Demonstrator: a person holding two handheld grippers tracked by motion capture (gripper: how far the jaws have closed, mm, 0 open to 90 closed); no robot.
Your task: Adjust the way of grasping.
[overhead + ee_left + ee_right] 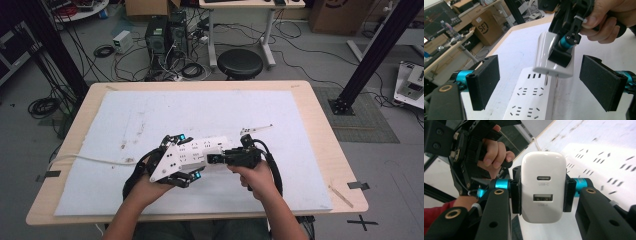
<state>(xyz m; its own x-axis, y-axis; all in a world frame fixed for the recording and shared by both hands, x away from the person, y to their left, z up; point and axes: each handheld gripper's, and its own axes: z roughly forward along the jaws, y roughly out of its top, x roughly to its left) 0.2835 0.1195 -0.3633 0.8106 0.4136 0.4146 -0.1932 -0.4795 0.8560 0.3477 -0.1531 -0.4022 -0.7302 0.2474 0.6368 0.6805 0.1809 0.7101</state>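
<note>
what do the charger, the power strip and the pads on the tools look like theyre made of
Charger: glossy white plastic, judging by the sheen on its shell; its two prongs look like bare metal. Power strip: white plastic, seemingly more matte, with moulded socket slots. Pads on the left tool: black, dull and finely textured, probably foam or rubber.

Charger (pixel 554 55) just above power strip (pixel 534 100), on table (pixel 310 107)

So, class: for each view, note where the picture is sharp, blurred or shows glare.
High view: evenly lit, small and soft. Left gripper view: charger and power strip sharp, glare streak on the charger. Right gripper view: the charger's face crisp, the strip's sockets behind it smeared.
</note>
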